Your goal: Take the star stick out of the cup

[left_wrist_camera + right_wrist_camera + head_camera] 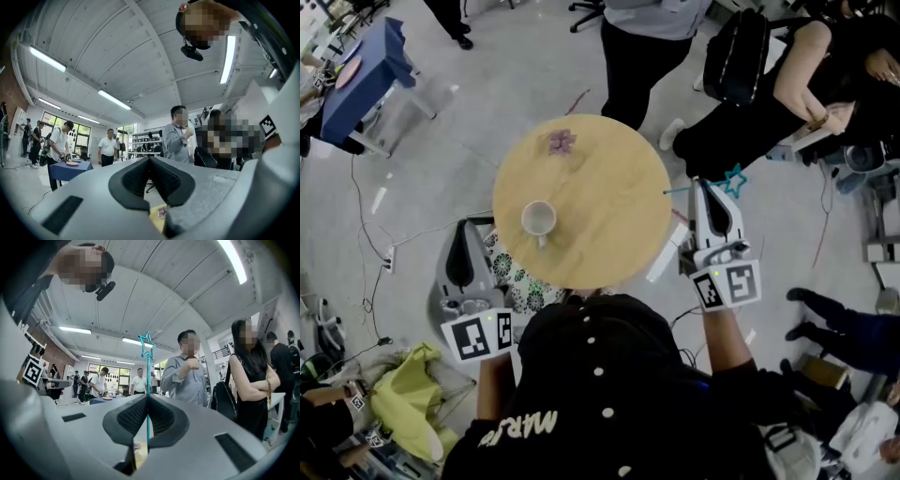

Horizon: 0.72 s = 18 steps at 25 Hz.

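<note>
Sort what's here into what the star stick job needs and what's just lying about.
Job: star stick, clamped in the right hand-held gripper; cup, standing on the table.
Lying about: purple trinket on the table; left hand-held gripper, shut and empty; yellow-green cloth.

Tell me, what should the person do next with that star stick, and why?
Probably bring the right gripper over the table and set the star stick down there. Its jaws are shut on the thin stick, which is already out of the cup and held out past the table's right edge, so only putting it down seems left.
</note>
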Motion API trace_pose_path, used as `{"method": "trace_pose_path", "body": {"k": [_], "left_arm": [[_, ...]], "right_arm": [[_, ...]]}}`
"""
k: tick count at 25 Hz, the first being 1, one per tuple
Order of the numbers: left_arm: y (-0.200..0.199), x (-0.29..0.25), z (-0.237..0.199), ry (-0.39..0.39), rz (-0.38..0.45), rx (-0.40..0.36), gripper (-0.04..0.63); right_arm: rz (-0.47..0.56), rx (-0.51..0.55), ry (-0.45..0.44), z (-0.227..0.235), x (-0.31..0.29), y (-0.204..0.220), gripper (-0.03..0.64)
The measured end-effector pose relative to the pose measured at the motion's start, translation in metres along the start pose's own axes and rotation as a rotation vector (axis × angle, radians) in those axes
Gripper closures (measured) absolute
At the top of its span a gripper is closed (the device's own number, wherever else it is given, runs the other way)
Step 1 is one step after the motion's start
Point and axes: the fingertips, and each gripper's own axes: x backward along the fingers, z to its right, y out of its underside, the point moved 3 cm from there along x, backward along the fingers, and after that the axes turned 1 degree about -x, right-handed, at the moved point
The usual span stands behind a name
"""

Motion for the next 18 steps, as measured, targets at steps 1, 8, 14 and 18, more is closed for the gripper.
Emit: {"method": "trace_pose_path", "body": {"k": [1, 8, 14, 18], "left_arm": [[-0.0029, 0.0001, -0.0022, 0.000, 0.000, 0.002, 0.591], [-0.0001, 0.0019, 0.0029, -0.002, 0.006, 0.003, 0.591], [-0.0029, 0.0038, 0.0035, -0.003, 0.002, 0.002, 0.591], [-0.0042, 0.0051, 0.0027, -0.006, 0.002, 0.000, 0.591]], "right_arm": [[-0.001, 0.003, -0.002, -0.0027, -0.0015, -0.0033, 0.611], [0.002, 0.005, -0.019, -0.0037, -0.0029, 0.0015, 0.611], [0.000, 0.007, -0.029, -0.0069, -0.0032, -0.0004, 0.611], [0.000, 0.011, -0.039, -0.0096, -0.0041, -0.0020, 0.611]]}}
